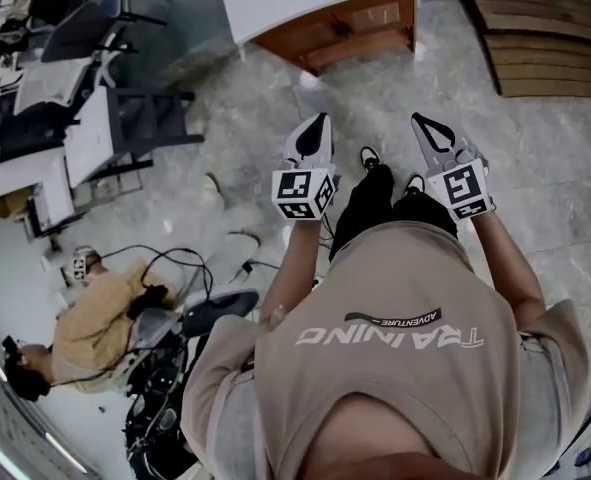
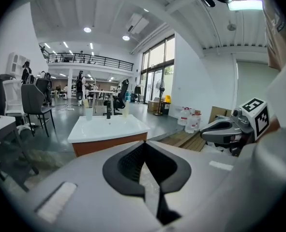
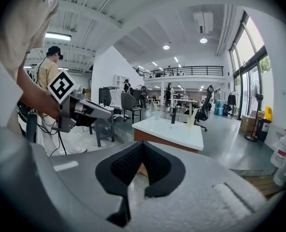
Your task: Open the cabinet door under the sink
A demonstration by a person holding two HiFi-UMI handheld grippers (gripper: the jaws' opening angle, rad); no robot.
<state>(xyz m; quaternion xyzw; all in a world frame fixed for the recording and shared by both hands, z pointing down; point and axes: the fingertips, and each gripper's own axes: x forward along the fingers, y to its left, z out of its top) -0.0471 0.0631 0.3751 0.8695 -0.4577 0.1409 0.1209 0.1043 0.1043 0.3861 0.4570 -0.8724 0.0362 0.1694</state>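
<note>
While the hands reach forward, grippers: two, left gripper [image 1: 321, 121] and right gripper [image 1: 419, 120], jaws together, nothing between.
Sink cabinet [image 1: 360, 23]: one, on the floor ahead, well apart from both.
Cups [image 2: 88, 113]: two, at its white top's far edge, flanking one faucet [image 2: 108, 111].

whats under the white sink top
A brown wooden cabinet sits directly under the sink top. Only its outer panels show. Whatever is inside it is covered by them, and its far side is out of sight.
</note>
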